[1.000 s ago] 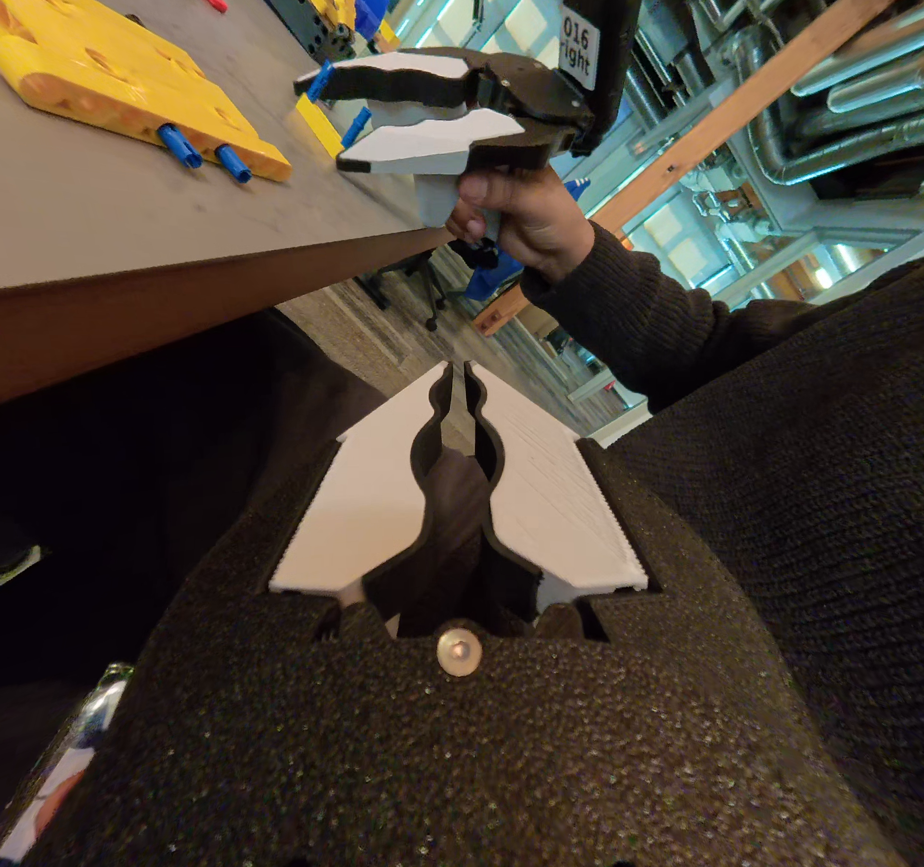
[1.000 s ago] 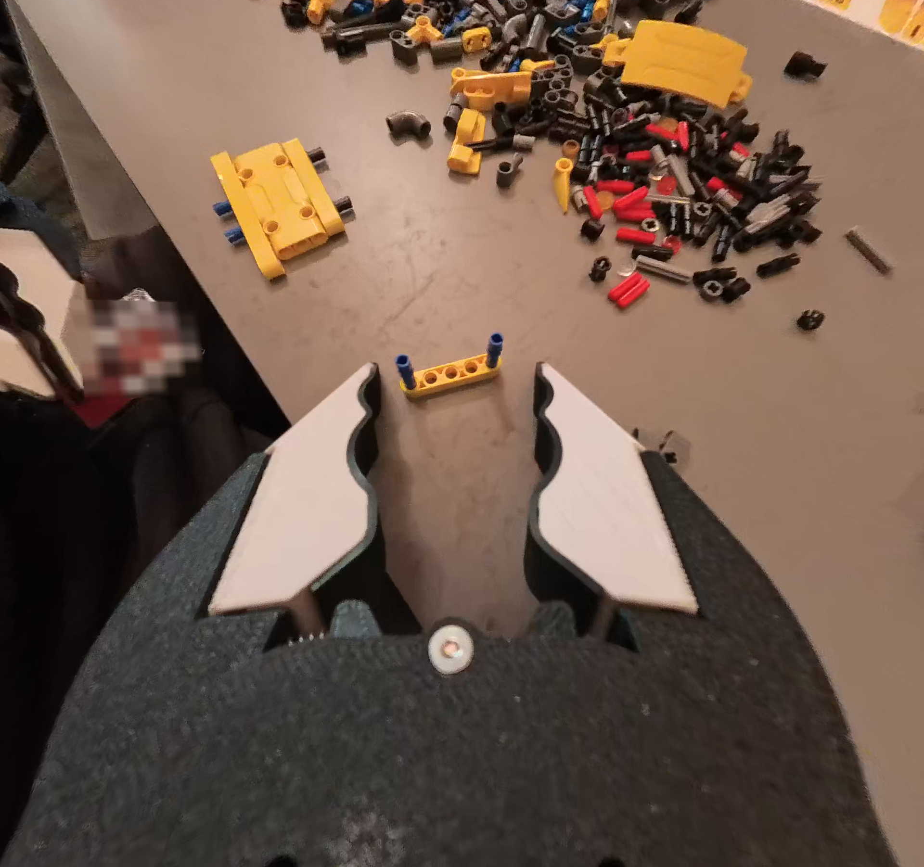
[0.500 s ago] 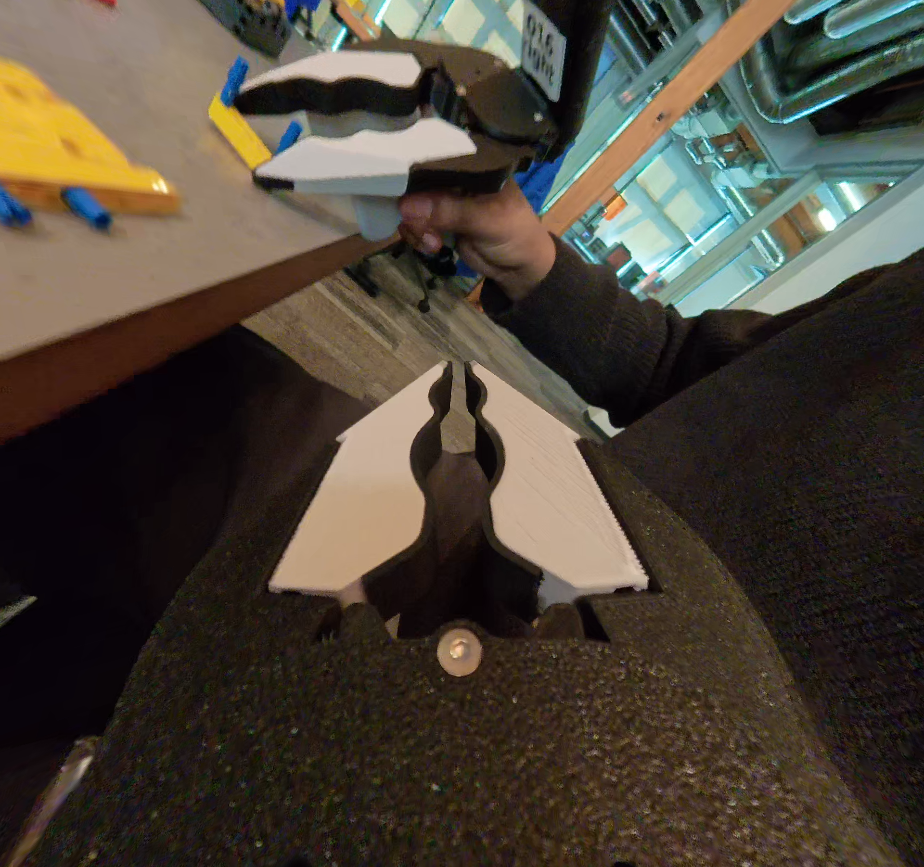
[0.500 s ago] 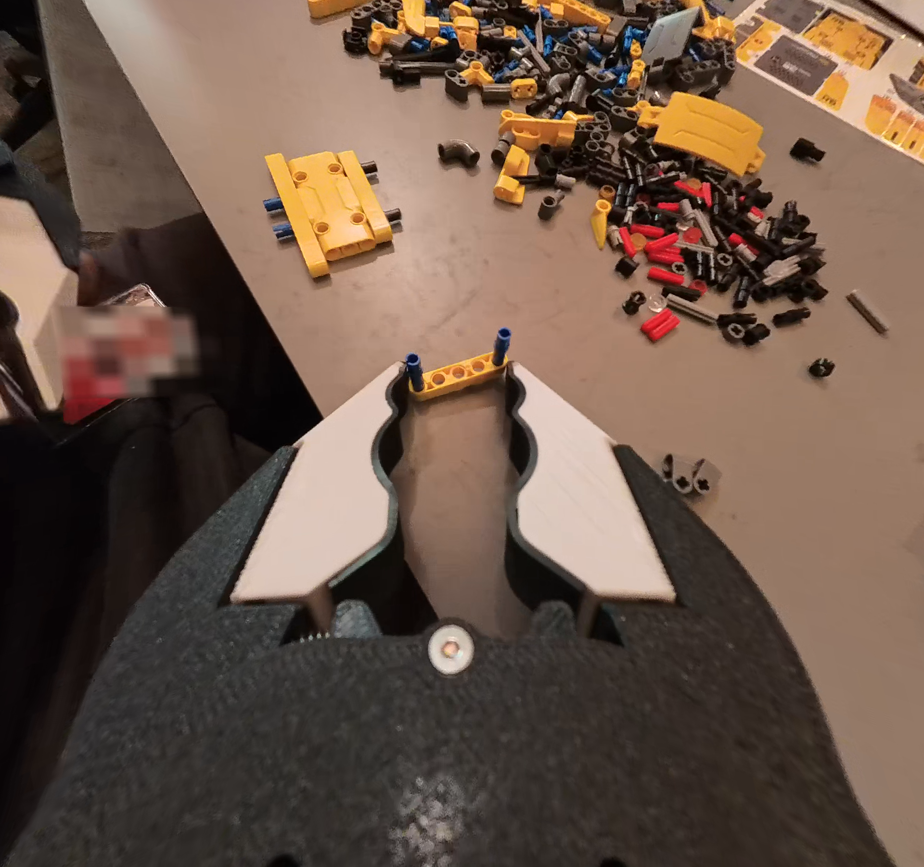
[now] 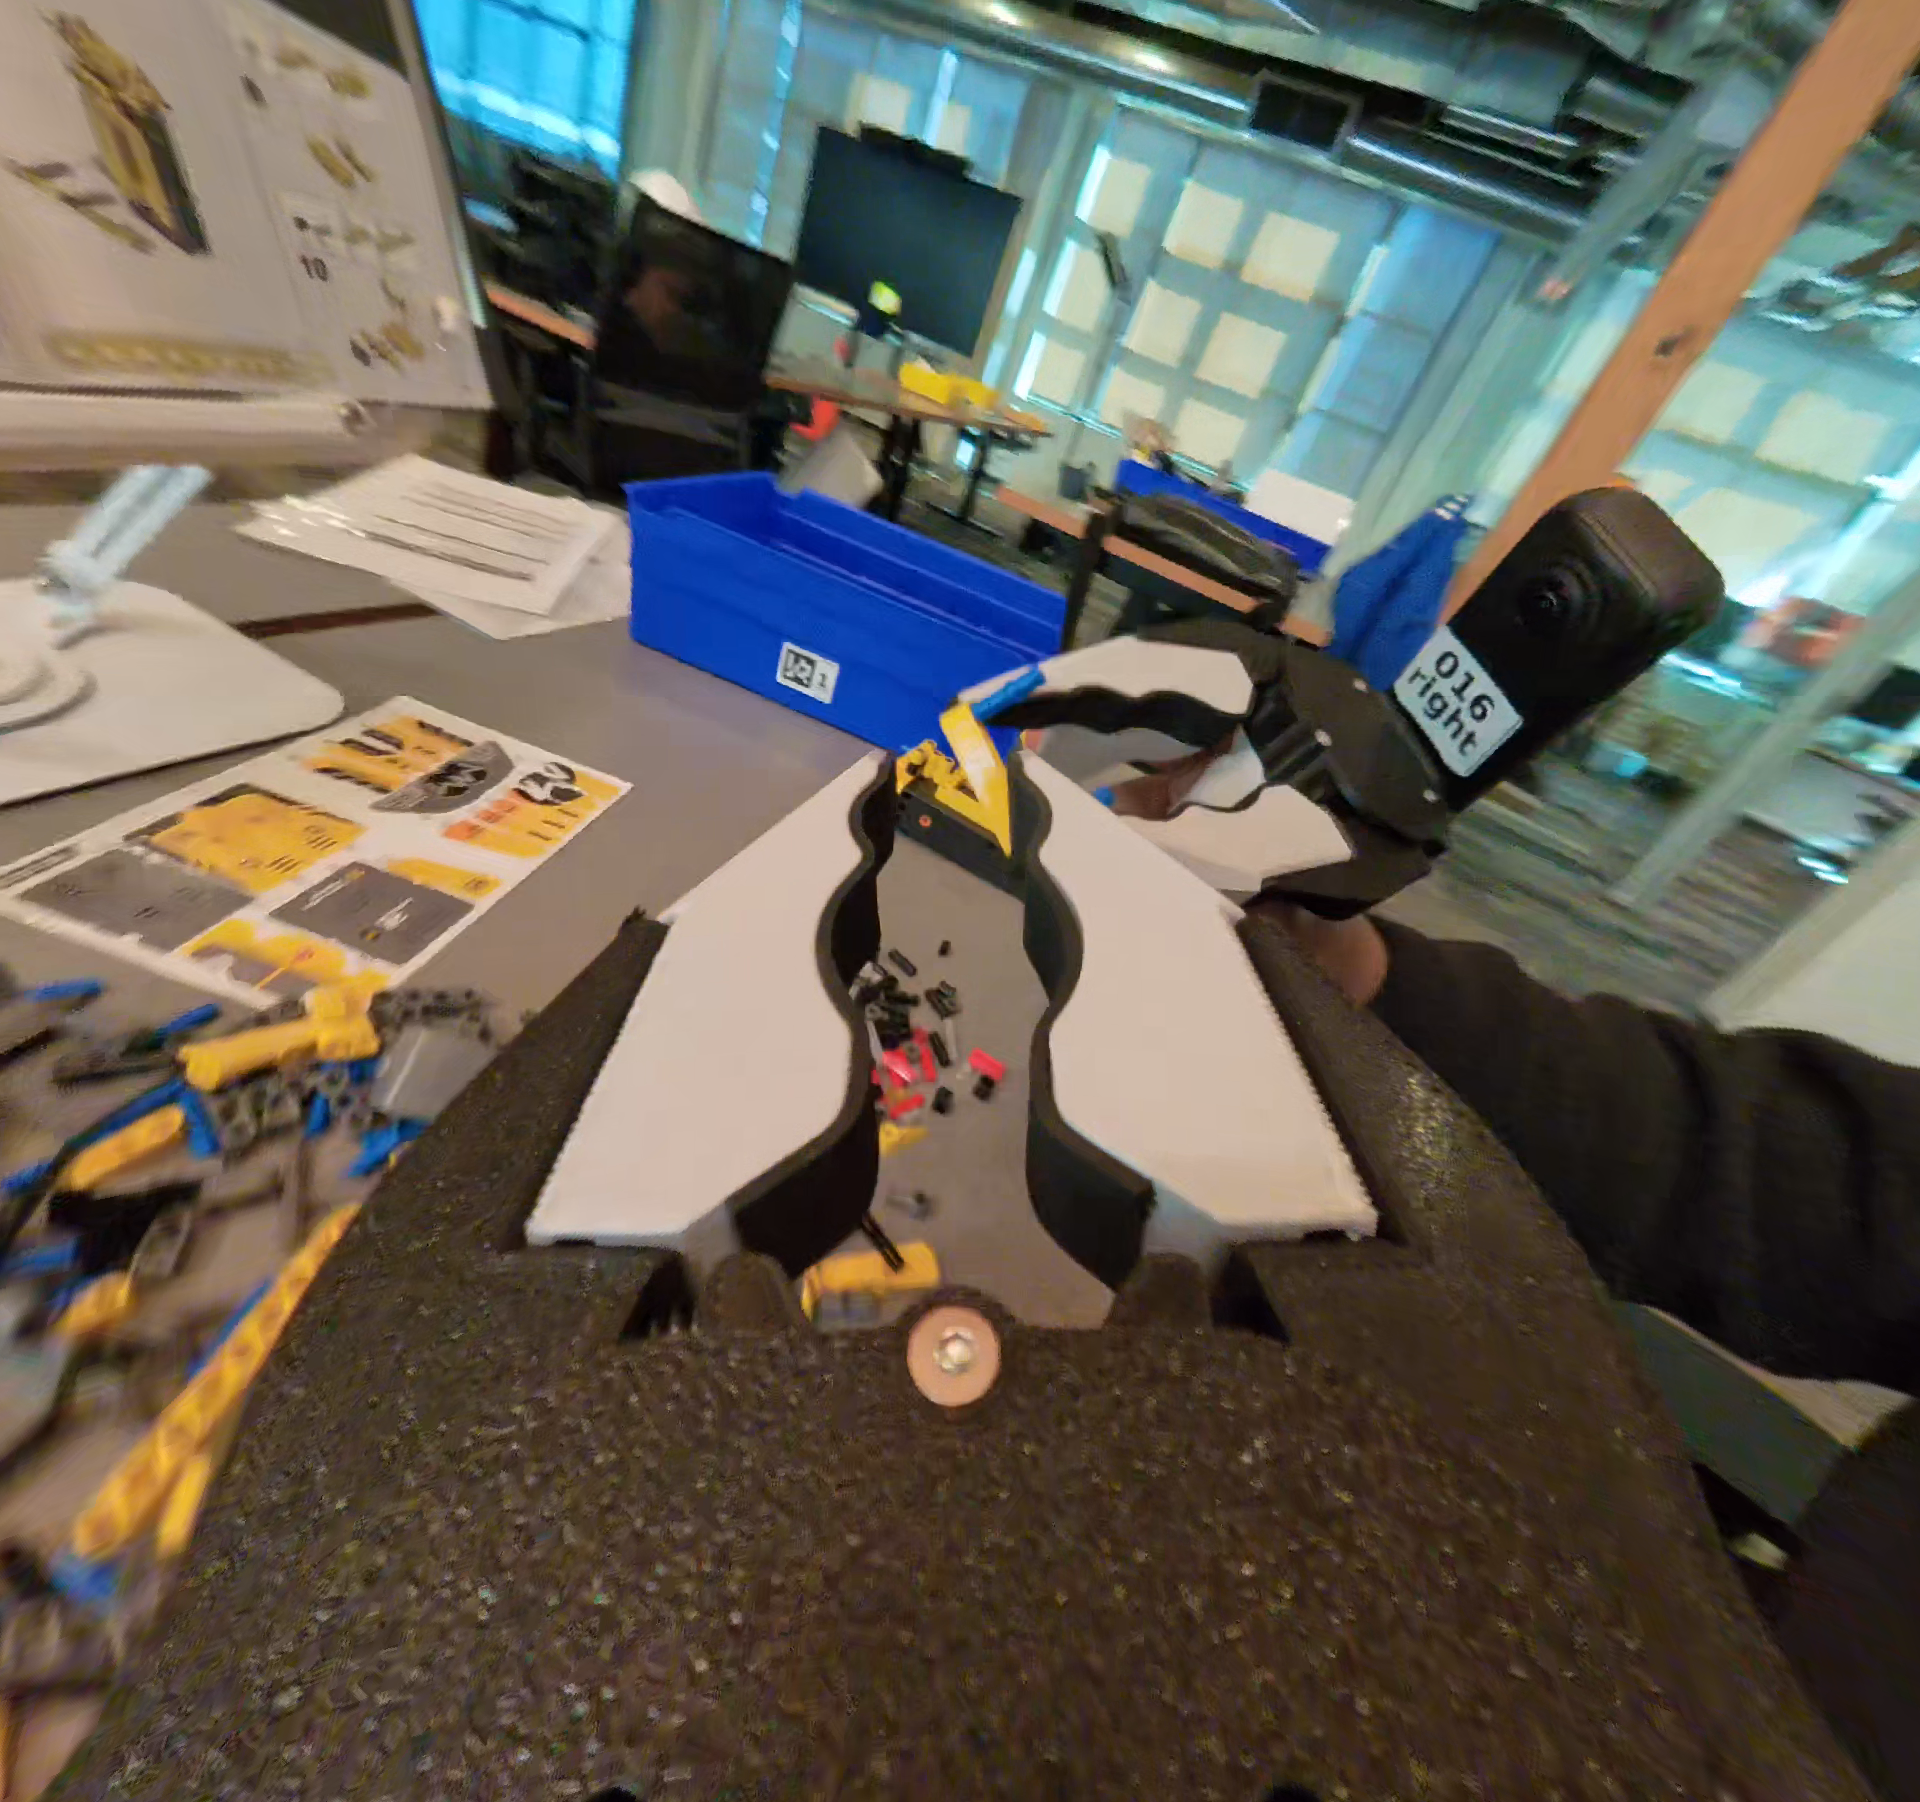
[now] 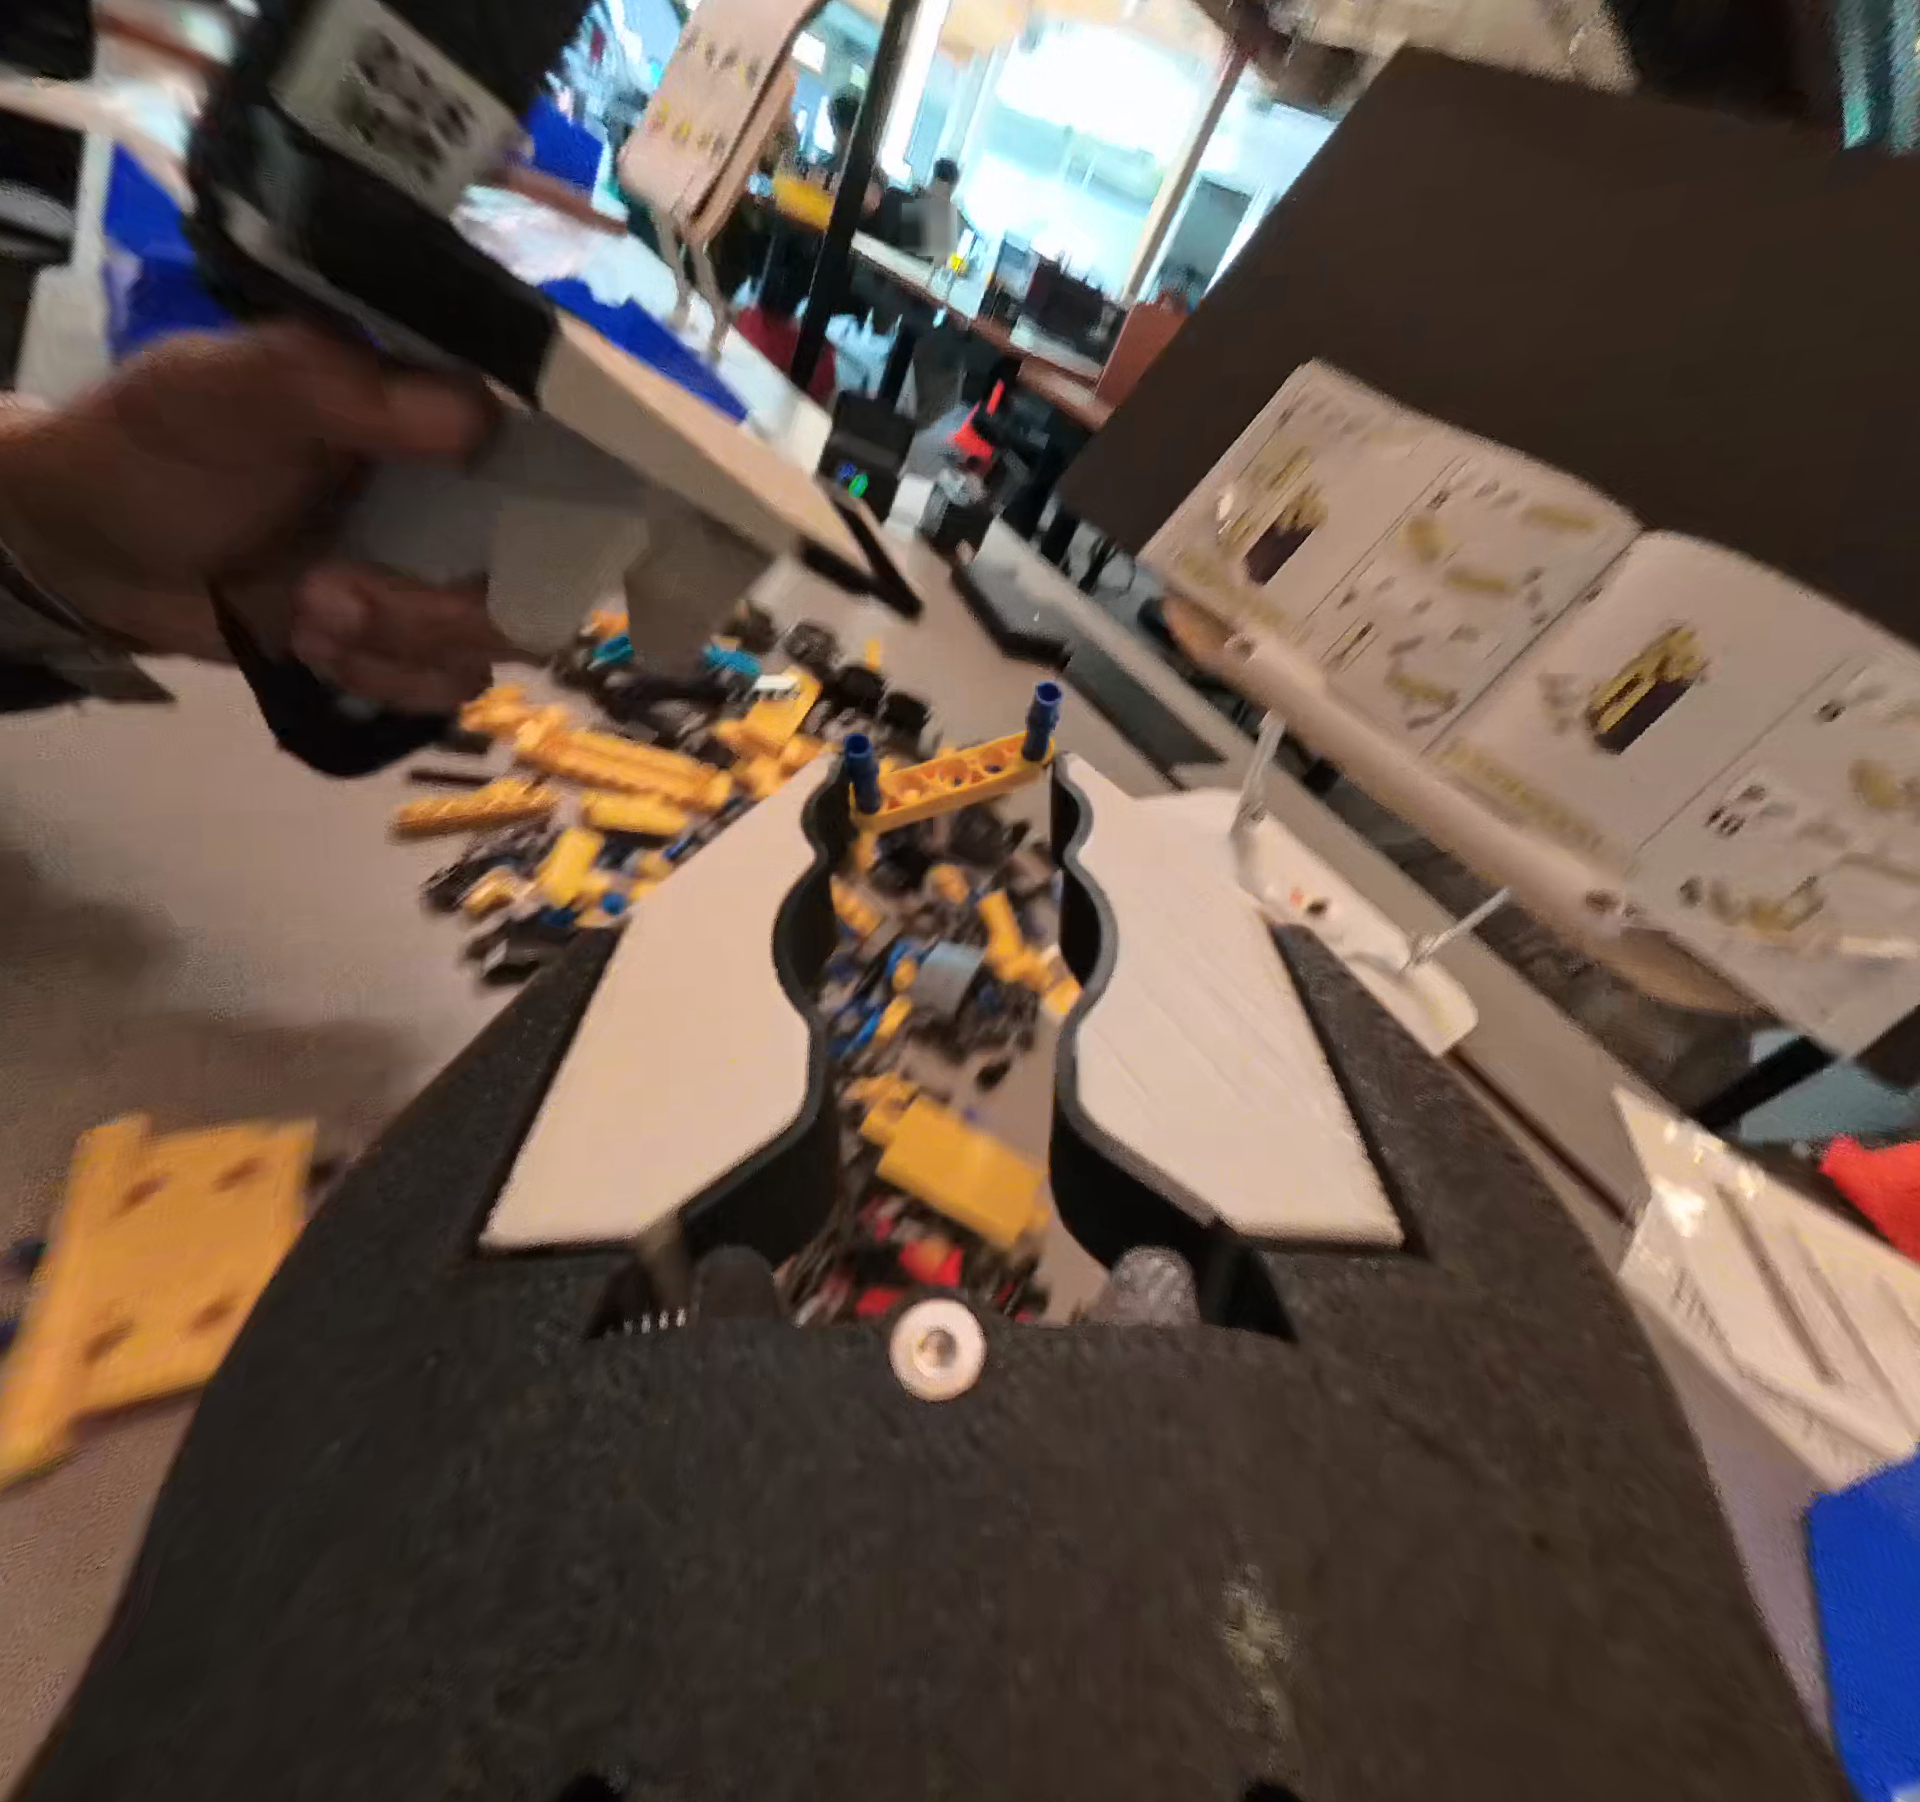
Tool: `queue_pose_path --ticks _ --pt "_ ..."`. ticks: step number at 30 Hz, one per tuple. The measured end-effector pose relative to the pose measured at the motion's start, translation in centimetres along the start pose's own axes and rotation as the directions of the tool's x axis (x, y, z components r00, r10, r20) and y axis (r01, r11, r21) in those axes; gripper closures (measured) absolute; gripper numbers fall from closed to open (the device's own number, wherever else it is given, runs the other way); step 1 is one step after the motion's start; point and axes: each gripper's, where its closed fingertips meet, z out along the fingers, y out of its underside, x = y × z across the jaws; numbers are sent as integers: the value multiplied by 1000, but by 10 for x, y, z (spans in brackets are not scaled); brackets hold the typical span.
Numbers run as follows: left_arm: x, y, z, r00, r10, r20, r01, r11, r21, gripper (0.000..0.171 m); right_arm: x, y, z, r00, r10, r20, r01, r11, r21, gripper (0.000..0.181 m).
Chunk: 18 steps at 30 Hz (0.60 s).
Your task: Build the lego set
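Observation:
My right gripper [image 6: 945, 776] is shut on a short yellow beam with two blue pins [image 6: 951, 778] and holds it in the air above the pile of parts. In the left wrist view the right gripper [image 5: 1023, 734] comes in from the right with the same beam [image 5: 977, 765] at its tips. My left gripper [image 5: 951, 786] is open and empty, and the beam shows through the gap between its fingers. In the right wrist view the left gripper [image 6: 810, 578] hangs at upper left, apart from the beam. A small black and yellow assembly [image 5: 935, 822] shows behind the beam.
A pile of yellow, black and blue parts [image 6: 665, 817] covers the grey table [image 5: 675, 765], with small red and black pins [image 5: 914, 1035]. A flat yellow panel [image 6: 135, 1264] lies near left. A blue bin [image 5: 831, 589], a sticker sheet [image 5: 312, 848] and an open booklet on a stand [image 6: 1507, 609] are at the back. The tips of both grippers are at nearly the same place.
My right gripper shut on the yellow beam and lifted it off the table. My left gripper rose from below the table edge to over the table and opened.

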Motion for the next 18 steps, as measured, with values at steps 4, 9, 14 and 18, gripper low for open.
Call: queue_pose_path --ticks 4,9,14,18 --pt "-52 -5 39 982 -165 -93 157 984 -87 148 50 -3 41 996 -47 -72 54 995 87 143" --pt "-81 -5 40 957 -261 -130 261 965 -19 148 64 24 55 993 -77 -92 82 996 48 142" --pt "-69 11 41 941 -286 -179 273 958 -92 147 43 29 51 985 -171 -39 172 985 30 142" --pt "-59 24 44 912 -346 -221 318 936 -152 146 32 31 52 977 -212 -7 212 977 19 143"
